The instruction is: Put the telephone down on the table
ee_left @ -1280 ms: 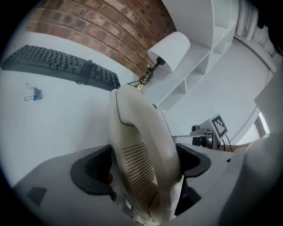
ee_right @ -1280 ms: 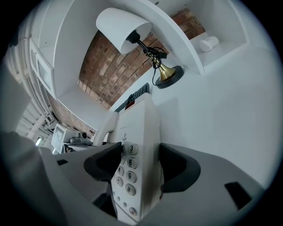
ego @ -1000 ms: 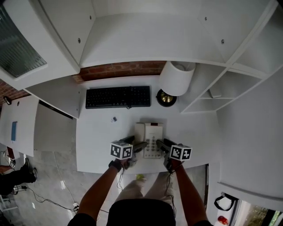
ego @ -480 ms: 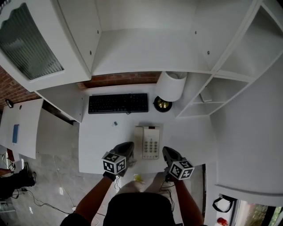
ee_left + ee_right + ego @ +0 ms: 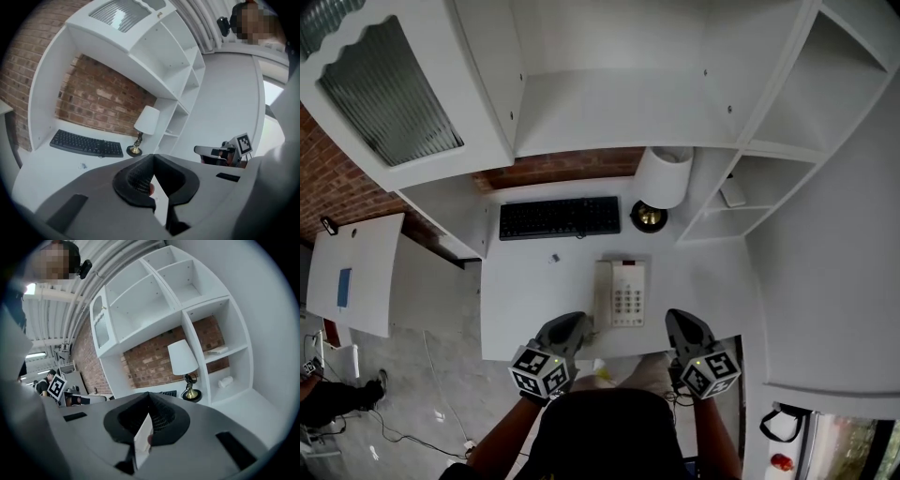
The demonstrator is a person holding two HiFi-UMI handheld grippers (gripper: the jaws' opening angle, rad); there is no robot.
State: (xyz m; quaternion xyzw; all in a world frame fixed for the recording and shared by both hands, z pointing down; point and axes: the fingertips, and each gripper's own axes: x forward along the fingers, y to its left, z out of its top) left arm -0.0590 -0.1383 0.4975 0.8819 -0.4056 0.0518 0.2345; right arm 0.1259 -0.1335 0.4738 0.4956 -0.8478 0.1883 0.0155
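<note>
**Head view.** We found the cream-white plastic desk telephone (image 5: 621, 292) lying flat on the white table (image 5: 525, 291). It sat between the black computer keyboard (image 5: 560, 217) and the table's near edge, and square to that edge. From how it lay, we judged the putting-down done.

The left gripper (image 5: 572, 326) and the right gripper (image 5: 682, 326) were at the near edge, one on each side of the telephone and apart from it.

We judged the telephone light and rigid, with a smooth casing that could slip under a narrow pinch. The handset looked only to rest in its cradle, so it would likely tip out if the body were tilted. The sound hold would be on the two long sides, one gripper to each, with the body kept level.

In appearance it was an oblong body with the handset along its left side. A pale keypad sat on the right, and there was a small red mark near the far end.

A white-shaded lamp with a brass base (image 5: 664, 176) stood behind it, well apart.

**Left gripper view.** The dark fingers (image 5: 136, 180) were clenched tip to tip with nothing between them. The telephone did not appear in this view. The keyboard and lamp showed beyond, against a brick wall.

**Right gripper view.** The fingers (image 5: 164, 420) were likewise pressed together and empty. A pale sliver showed through the gap below the tips, and we could not identify it. The telephone was not otherwise seen here.
</note>
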